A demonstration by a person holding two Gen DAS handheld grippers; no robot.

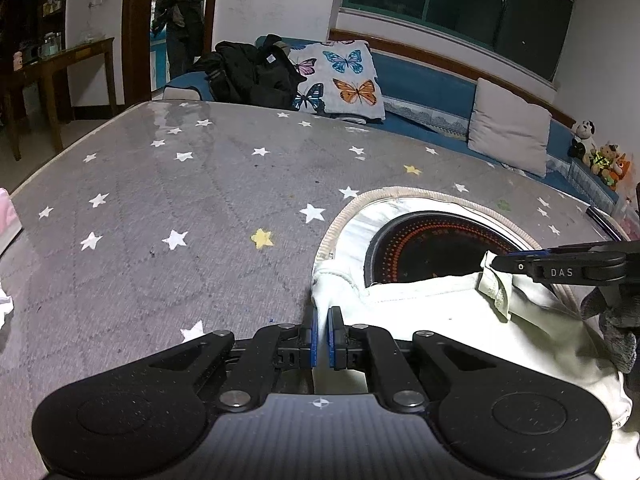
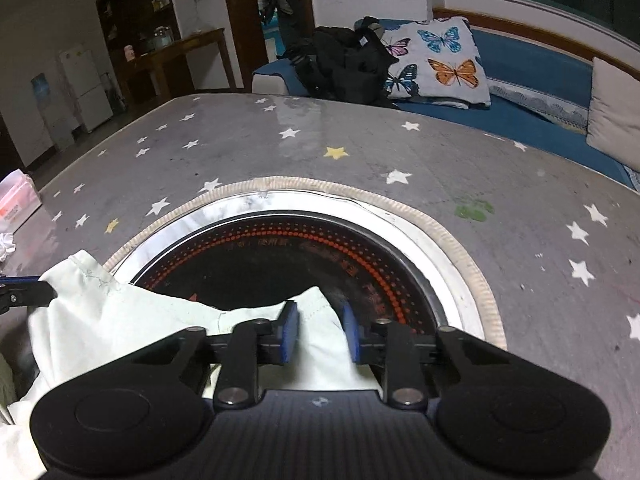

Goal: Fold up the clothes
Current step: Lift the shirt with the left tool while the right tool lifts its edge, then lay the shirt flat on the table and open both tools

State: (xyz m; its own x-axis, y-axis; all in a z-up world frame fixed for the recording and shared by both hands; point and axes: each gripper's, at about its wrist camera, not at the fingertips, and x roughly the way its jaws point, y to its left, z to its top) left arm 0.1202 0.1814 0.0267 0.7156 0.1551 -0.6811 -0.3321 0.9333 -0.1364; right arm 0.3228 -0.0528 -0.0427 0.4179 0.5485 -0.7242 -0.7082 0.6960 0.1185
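Pale cream garment [image 1: 440, 320] lies on the near part of the bench [image 1: 180, 200], which carries a grey cover printed with white and yellow stars. The cloth overlaps the near edge of a round black cooktop [image 2: 280, 264] with rings of red dots, set in a white ring with a beige braided rim.

Left tongs [image 1: 323, 340]: blue pads nearly together, pinching the garment's left edge; a thin strip of cloth runs between them. Closed on the garment.

Right tongs [image 2: 318, 332]: in the right wrist view a fold of the garment bunches up between the blue pads, which are narrowly apart with cloth filling the gap. In the left wrist view the same tongs [image 1: 496, 260] come in from the right, tips together on a raised corner of the fabric lifted off the rest. Gripping the garment.

A grey-gloved hand [image 1: 612, 320] shows at the right edge of the left wrist view.

Beyond the bench: blue sofa [image 1: 420, 80] with a butterfly-print pillow [image 1: 340, 76], a black bag [image 1: 256, 72] beside it, a plain grey cushion [image 1: 508, 128], soft toys [image 1: 600, 156] at the far right. A person [image 1: 180, 12] stands in the doorway holding dark cloth. Pink box [image 2: 16, 200] at the bench's left edge.
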